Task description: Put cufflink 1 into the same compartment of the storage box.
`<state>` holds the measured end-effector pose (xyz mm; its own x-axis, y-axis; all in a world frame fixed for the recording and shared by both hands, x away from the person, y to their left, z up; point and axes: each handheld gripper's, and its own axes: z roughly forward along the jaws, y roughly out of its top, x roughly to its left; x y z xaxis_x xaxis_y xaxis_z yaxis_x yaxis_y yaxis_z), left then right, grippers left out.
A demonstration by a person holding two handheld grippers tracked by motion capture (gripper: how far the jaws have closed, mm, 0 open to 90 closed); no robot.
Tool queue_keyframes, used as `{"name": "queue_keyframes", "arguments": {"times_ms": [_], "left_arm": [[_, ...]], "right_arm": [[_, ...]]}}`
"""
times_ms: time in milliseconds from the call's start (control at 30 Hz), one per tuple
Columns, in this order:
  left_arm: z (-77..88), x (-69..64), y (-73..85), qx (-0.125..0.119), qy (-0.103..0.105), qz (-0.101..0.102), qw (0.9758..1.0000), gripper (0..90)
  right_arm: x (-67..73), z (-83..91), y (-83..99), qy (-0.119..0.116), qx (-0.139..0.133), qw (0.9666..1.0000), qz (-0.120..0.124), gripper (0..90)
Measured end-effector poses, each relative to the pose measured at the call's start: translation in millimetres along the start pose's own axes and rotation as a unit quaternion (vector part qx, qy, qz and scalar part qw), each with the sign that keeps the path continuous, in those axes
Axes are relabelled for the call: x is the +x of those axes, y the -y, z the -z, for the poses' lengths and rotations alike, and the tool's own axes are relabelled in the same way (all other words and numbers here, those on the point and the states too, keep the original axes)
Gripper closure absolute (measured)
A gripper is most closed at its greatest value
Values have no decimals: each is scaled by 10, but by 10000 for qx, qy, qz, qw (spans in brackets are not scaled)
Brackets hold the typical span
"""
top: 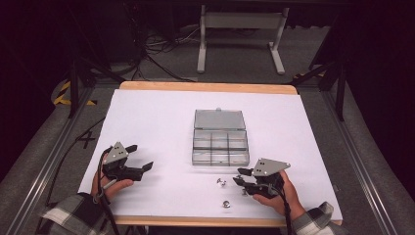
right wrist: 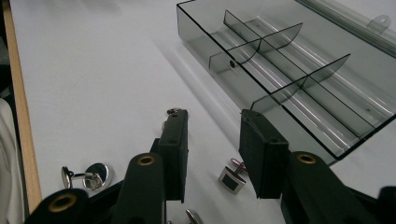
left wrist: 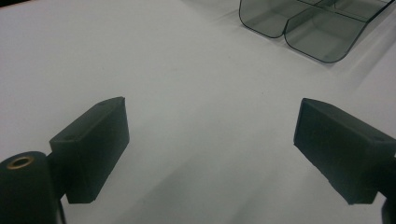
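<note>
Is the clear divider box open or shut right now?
Open. The box has its lid folded back flat on the table behind it, and the compartments look empty in the right gripper view.

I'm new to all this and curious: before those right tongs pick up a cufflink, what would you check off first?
1. Compartment box lid open: ok.
2. Right tongs parted wide enough: ok.
3. Square cufflink between the jaws: ok, lying low, not yet pinched.
4. Round cufflink out of the way: ok, off to the side.
5. Left tongs holding nothing, apart from the box: ok.
6. Box compartments free: cannot tell fully.
</note>
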<state>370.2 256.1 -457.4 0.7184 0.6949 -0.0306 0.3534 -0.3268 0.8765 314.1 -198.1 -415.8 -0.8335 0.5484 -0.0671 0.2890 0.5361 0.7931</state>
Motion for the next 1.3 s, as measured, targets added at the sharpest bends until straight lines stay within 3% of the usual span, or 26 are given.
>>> {"name": "queue_keyframes", "arguments": {"times_ms": [667,1300], "left_arm": [[-1,0,-2,12,-10,-24,10000,109],[-3,0,-1,13,-8,-4,10000,108]], "right_arm": [[66,-188,-93,-261,236,9992,196,687],[128,-289,-134,-328,364,9985,260,614]]}}
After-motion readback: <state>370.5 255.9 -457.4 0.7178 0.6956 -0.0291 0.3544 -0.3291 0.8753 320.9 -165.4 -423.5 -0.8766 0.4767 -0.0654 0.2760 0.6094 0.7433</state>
